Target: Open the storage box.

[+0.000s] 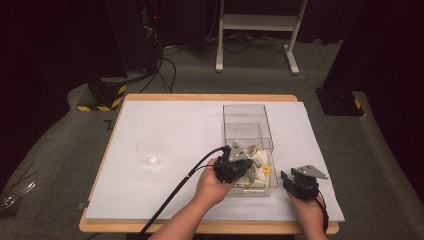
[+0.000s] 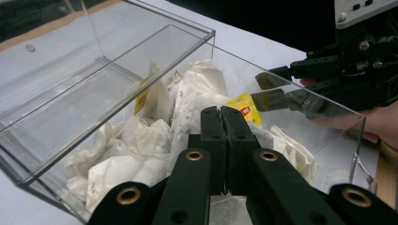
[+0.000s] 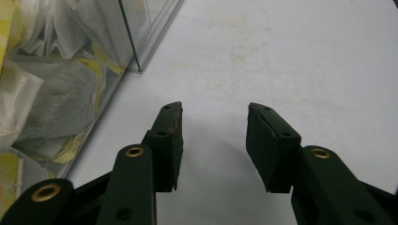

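The room is dark, with light falling mainly on the table (image 1: 165, 120), a wooden top covered by a white sheet. Grey carpet (image 1: 250, 80) covers the floor. Behind the table stands a white metal frame (image 1: 257, 22) on two feet. At the back left, black cables (image 1: 162, 70) run across the carpet beside a black base marked with yellow-and-black hazard tape (image 1: 102, 97); another dark base (image 1: 340, 102) stands at the right.

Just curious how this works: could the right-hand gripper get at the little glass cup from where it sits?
Probably not easily. The right gripper rests at the table's near right, while the glass cup stands far left; the clear box and the left gripper lie between them.
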`<state>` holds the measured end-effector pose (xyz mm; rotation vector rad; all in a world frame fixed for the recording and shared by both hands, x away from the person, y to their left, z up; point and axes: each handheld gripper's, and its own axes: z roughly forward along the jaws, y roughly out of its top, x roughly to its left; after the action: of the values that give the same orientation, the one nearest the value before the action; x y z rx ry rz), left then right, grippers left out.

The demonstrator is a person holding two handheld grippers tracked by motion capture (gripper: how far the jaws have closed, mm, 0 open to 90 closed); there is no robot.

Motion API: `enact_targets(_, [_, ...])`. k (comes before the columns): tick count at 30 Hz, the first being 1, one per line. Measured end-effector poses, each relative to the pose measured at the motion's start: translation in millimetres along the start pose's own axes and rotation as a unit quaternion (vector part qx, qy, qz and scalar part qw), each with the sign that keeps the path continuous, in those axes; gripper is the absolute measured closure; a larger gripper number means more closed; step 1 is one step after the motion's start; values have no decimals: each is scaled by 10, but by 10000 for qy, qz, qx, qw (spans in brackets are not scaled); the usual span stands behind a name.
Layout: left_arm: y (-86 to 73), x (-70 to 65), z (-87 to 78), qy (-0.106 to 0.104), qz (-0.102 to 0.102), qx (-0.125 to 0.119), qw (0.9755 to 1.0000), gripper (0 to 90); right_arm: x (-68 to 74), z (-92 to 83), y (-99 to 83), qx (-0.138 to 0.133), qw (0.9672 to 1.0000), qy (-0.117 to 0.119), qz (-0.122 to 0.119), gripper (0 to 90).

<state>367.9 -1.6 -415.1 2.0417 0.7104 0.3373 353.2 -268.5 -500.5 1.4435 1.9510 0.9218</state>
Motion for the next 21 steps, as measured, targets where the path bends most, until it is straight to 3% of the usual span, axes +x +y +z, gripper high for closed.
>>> enact_targets(4, [-21,41,-56,-76,-148,-210,9996,885,1,0,0,5,10000,0,0,563])
enact_targets(11, [-24,105,-166,-64,-203,-506,9985,885,2,0,0,8,10000,-6,-3,564])
enact_targets(21, [6,130,-292,49,-236,-716,9971,885,2,1,1,3,10000,-5,-24,564])
